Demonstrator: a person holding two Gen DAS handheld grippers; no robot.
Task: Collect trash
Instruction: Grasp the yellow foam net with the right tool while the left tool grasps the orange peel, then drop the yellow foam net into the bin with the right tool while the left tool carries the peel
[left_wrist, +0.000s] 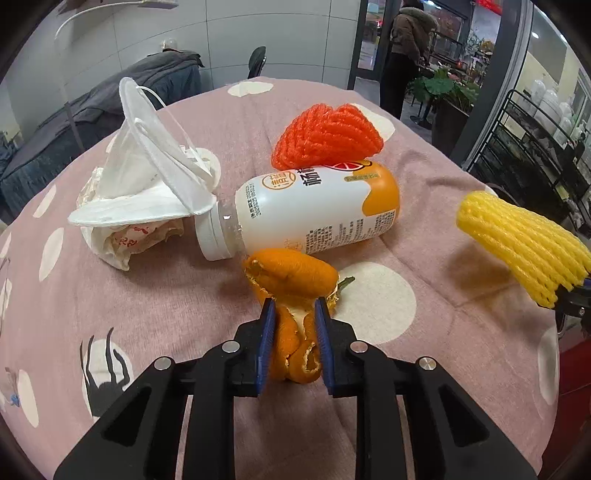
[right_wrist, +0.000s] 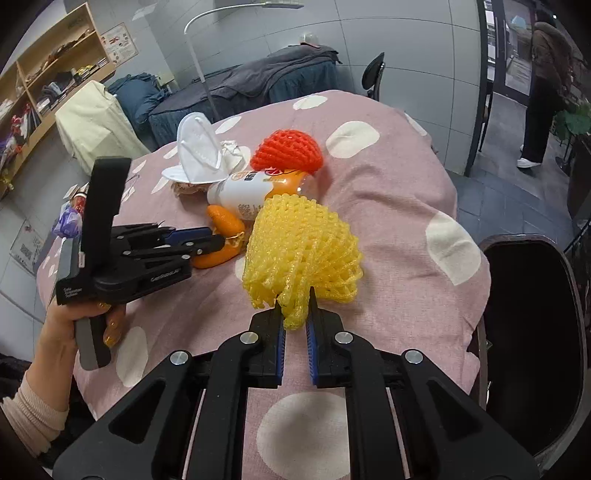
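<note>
My left gripper (left_wrist: 294, 308) is shut on an orange peel (left_wrist: 291, 275) lying on the pink dotted cloth (left_wrist: 166, 295); it shows in the right wrist view (right_wrist: 216, 240) too. My right gripper (right_wrist: 294, 299) is shut on a yellow foam fruit net (right_wrist: 301, 247) and holds it above the cloth; the net shows at the right of the left wrist view (left_wrist: 524, 243). Beyond the peel lie a white and orange drink bottle (left_wrist: 314, 210), a red foam net (left_wrist: 327, 136), a white face mask (left_wrist: 147, 177) and crumpled paper (left_wrist: 125, 240).
A dark bin (right_wrist: 532, 332) stands at the right, by the cloth's edge. A person (right_wrist: 543, 85) stands at the far right near a doorway. A covered bed (right_wrist: 251, 85) and shelves (right_wrist: 44, 74) lie behind.
</note>
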